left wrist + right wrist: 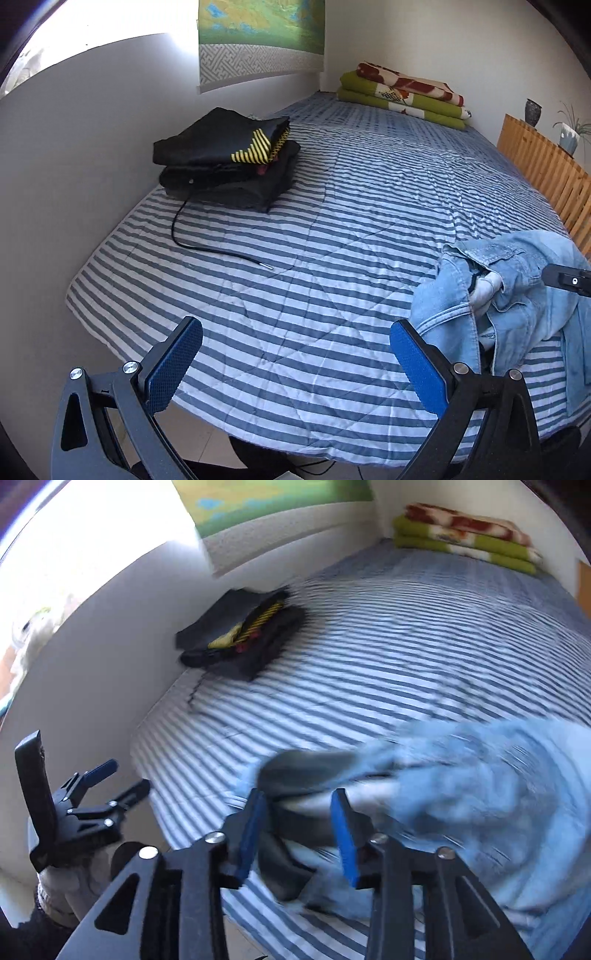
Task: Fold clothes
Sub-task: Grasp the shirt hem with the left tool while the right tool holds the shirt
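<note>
Two grippers over one striped bed [332, 229]. Left gripper [295, 354] released, jaws spread wide, nothing between the blue pads [417, 369] but bare cover. One crumpled denim jacket [517, 291] just right of those jaws, bunched near the bed's near edge. Right gripper [299, 834] partly parted, jacket cloth between its two pads; too blurred to tell whether pressed or loose. One stack of dark folded clothes [225, 162], yellow stripes on the top piece, well ahead and left of both pairs of jaws, against the wall. One black cord [207, 243] trailing from that stack toward the left jaws. One pile of folded blankets [402, 96] far ahead, at the bed's far corner.
</note>
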`<state>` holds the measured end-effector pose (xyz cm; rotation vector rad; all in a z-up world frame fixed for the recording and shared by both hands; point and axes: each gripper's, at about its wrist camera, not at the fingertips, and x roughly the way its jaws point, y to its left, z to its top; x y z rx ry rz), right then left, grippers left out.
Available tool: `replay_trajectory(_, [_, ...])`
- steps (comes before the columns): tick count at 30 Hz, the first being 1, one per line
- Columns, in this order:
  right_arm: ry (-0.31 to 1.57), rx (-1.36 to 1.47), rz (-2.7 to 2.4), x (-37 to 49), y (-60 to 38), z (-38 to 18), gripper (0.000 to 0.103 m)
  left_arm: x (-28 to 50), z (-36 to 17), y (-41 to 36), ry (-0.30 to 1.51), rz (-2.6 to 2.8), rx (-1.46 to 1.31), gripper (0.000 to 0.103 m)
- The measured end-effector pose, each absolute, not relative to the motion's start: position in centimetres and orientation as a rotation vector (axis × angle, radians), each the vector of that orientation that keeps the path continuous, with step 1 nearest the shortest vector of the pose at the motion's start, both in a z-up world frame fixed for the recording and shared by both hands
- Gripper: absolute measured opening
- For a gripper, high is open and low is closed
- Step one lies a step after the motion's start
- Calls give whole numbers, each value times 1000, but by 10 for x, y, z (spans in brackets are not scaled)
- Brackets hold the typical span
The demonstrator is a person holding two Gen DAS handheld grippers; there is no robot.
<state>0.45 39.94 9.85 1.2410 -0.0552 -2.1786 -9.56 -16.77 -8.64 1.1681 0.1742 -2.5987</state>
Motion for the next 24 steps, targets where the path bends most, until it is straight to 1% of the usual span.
replay_trajectory(2, [-65, 1286, -2285, 0, 438, 93, 41, -111, -96, -151, 195, -2631, 1230, 102])
replay_trajectory(5, [-77, 1369, -2438, -17, 489, 80, 47, -133, -107, -122, 270, -2722, 1332, 103])
replay_trajectory(7, [-146, 1427, -2453, -33, 516, 72, 49, -148, -116, -102, 303, -2743, 1421, 103])
replay_trajectory(9, [-262, 1475, -2422, -44, 530, 63, 50, -166, -129, -93, 333, -2727, 1485, 103])
replay_trajectory(11, [-317, 1475, -2386, -48, 526, 59, 50, -178, -138, -84, 305, -2697, 1503, 98])
replay_trajectory(12, [-304, 1466, -2371, -48, 516, 60, 51, -181, -141, -81, 269, -2698, 1496, 92])
replay_trajectory(13, [-276, 1460, -2361, -50, 503, 58, 54, -184, -143, -78, 234, -2695, 1495, 82])
replay_trajectory(14, [-245, 1450, -2348, -53, 489, 57, 56, -187, -147, -75, 203, -2683, 1507, 77])
replay_trajectory(16, [-183, 1426, -2315, -54, 461, 59, 58, -190, -154, -77, 225, -2676, 1560, 53])
replay_trajectory(17, [-147, 1415, -2294, -56, 446, 59, 59, -191, -158, -78, 248, -2669, 1585, 49])
replay_trajectory(18, [-114, 1414, -2269, -56, 436, 57, 63, -191, -160, -80, 258, -2663, 1590, 37])
replay_trajectory(19, [-75, 1422, -2242, -59, 422, 54, 65, -190, -161, -81, 262, -2659, 1587, 30])
replay_trajectory(20, [-22, 1436, -2226, -62, 407, 49, 65, -190, -160, -82, 274, -2660, 1584, 28])
replay_trajectory(22, [133, 1462, -2254, -67, 387, 39, 65, -188, -157, -85, 303, -2671, 1577, 22])
replay_trajectory(23, [224, 1471, -2271, -70, 380, 34, 62, -187, -157, -86, 297, -2681, 1573, 19])
replay_trajectory(24, [281, 1478, -2281, -73, 379, 32, 40, -185, -154, -86, 285, -2690, 1566, 16])
